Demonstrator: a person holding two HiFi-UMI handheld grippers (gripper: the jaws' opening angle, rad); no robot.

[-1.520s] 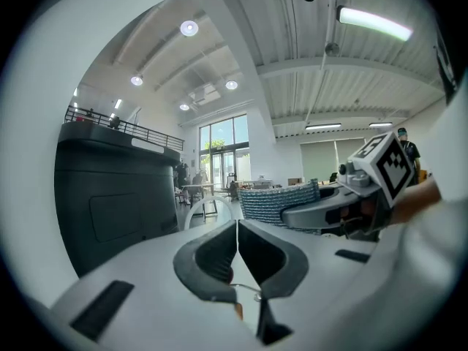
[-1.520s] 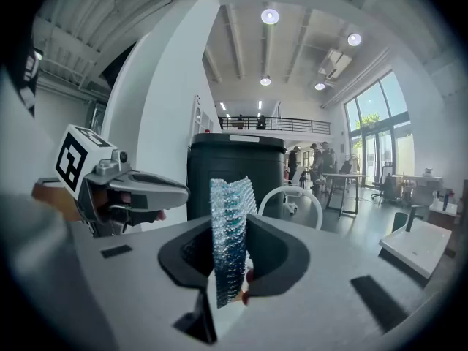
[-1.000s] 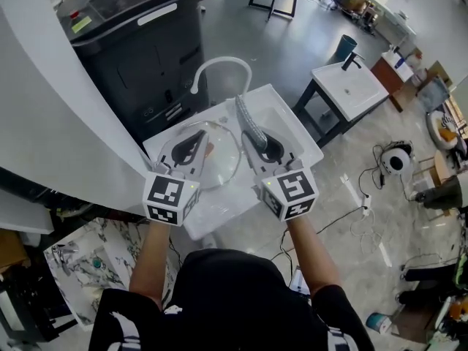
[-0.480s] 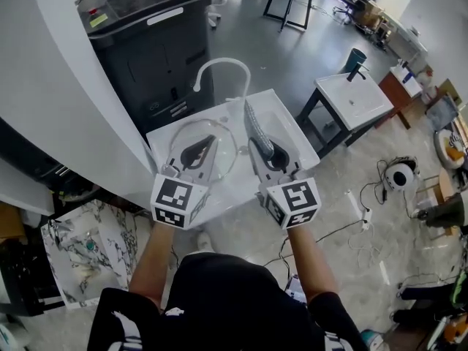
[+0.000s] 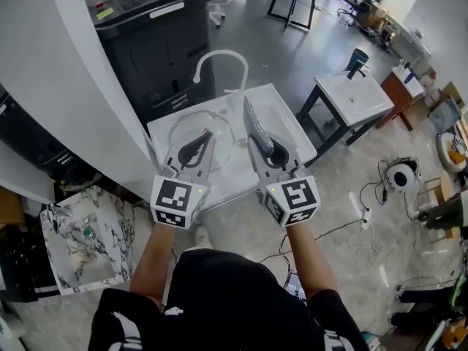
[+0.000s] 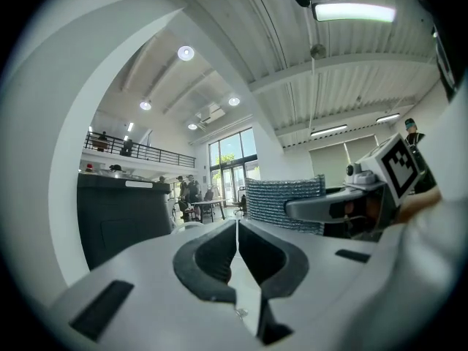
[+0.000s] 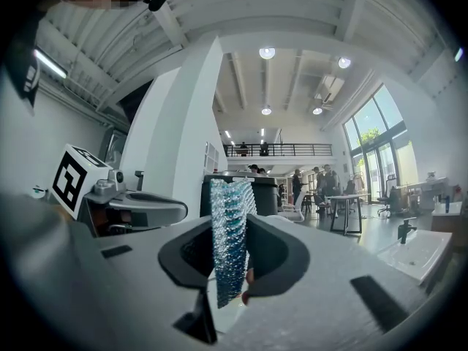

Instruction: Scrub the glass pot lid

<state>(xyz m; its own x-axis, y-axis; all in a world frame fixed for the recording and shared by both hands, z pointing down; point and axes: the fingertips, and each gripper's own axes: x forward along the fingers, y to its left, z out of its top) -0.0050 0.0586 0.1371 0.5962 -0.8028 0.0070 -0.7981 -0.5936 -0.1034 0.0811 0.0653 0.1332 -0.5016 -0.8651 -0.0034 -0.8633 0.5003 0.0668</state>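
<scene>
The only markings in sight are the black-and-white square-marker cubes [image 5: 175, 202], which are carrying patterns and no words. The white strip label [image 5: 167, 11] on the tall dark grey bin [image 5: 157, 50] is showing too small to read.

The person is standing on a polished grey floor [image 5: 292, 39] before a white sink stand [image 5: 291, 123] with a curved white faucet [image 5: 219, 53]. A broad white column [image 5: 66, 86] is rising at the left, and a marble-patterned slab [image 5: 80, 243] is lying on the floor at lower left. A second white basin on dark legs [image 5: 349, 86] is standing off to the right. The gripper views are looking into a tall white hall with round ceiling lights, a railed mezzanine and high windows.

The round clear glass pot lid [image 5: 221, 145] is lying roughly flat over the left half of the sink stand, its face turned upward; being round, it is showing no long axis. The left gripper [image 6: 237, 224] is hovering above its middle, jaws pressed together to a hairline seam. Whether it is touching the lid I cannot tell. The right gripper [image 7: 232, 221] is pinching a silvery-blue mesh scrubbing cloth [image 7: 228, 240]. The cloth is standing on edge, its long axis running forward beyond the jaws over the sink.
</scene>
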